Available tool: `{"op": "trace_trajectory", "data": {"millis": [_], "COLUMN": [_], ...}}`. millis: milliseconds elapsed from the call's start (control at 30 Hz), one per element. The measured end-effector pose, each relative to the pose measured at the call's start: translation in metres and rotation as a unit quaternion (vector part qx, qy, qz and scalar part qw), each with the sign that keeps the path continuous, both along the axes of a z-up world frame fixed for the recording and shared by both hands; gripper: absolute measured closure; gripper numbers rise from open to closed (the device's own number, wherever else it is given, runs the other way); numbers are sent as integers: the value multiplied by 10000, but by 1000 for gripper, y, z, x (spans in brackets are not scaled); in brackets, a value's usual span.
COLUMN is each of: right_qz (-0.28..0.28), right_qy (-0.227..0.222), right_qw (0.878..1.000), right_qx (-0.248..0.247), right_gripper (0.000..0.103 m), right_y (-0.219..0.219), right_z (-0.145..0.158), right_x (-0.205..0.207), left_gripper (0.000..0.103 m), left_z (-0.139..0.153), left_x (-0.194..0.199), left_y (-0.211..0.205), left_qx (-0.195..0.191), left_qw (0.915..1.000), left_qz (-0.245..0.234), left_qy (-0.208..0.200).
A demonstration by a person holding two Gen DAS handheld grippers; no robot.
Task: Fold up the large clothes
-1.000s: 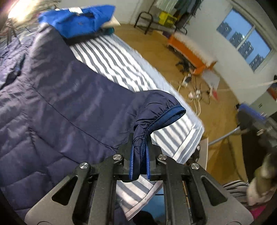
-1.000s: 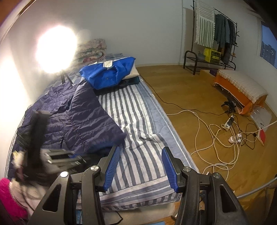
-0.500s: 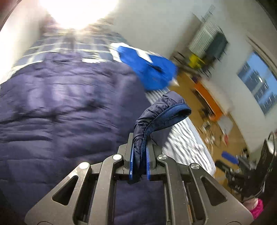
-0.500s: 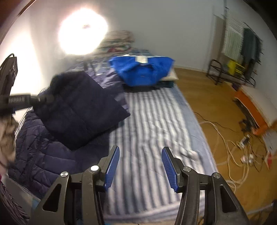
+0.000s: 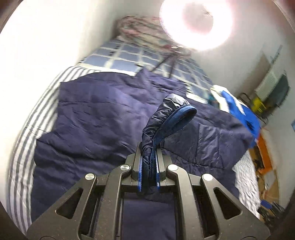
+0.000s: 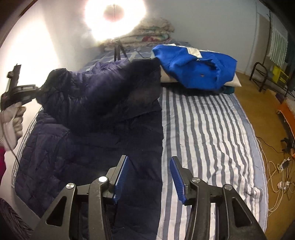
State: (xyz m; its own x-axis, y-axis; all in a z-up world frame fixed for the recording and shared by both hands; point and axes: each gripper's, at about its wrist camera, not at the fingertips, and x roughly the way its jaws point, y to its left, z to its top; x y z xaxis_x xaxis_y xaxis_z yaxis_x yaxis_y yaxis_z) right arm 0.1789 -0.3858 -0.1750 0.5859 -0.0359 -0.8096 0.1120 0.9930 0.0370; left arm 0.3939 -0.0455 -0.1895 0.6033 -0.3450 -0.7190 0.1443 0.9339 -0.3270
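A large navy quilted down jacket (image 6: 88, 133) lies spread on the left half of the striped bed (image 6: 206, 133). My left gripper (image 5: 149, 166) is shut on the jacket's sleeve cuff (image 5: 171, 118), which has a blue lining, and holds it up over the jacket body (image 5: 95, 118). In the right wrist view the left gripper (image 6: 20, 92) is at the far left with the lifted sleeve (image 6: 110, 83) stretched across the jacket. My right gripper (image 6: 148, 177) is open and empty above the jacket's near right edge.
A bright blue jacket (image 6: 195, 64) lies on a pillow at the head of the bed. Folded blankets (image 6: 153, 33) and a glaring lamp (image 6: 114, 16) stand behind. A clothes rack (image 6: 269, 73), an orange bench (image 6: 287, 118) and cables (image 6: 276, 166) are on the wooden floor to the right.
My left gripper has carried the sleeve cuff from the bed's right side up and across to the left over the jacket. My right gripper has stayed open and moved closer to the jacket.
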Motion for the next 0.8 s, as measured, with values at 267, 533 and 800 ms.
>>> {"op": "trace_trajectory", "data": {"millis": [267,533,800], "right_qz": [-94,39,137], "right_qy": [61,96,85], "right_qw": [9998,9999,9998], "right_qx": [173,-59,-145], "right_gripper": [56,56,56], "right_y": [-4,7,13], "right_z": [4,6,9], "right_x": [5,7,6], "left_gripper": [95,93,78], "left_z": [-43,-81,-84], "left_x": [69,106,104], "left_y": [29,34,53], "left_qx": [223,285,989], "left_qw": [9983,9963,9863], "left_qz": [548,713,1211], "left_qy": [-1,396,517]}}
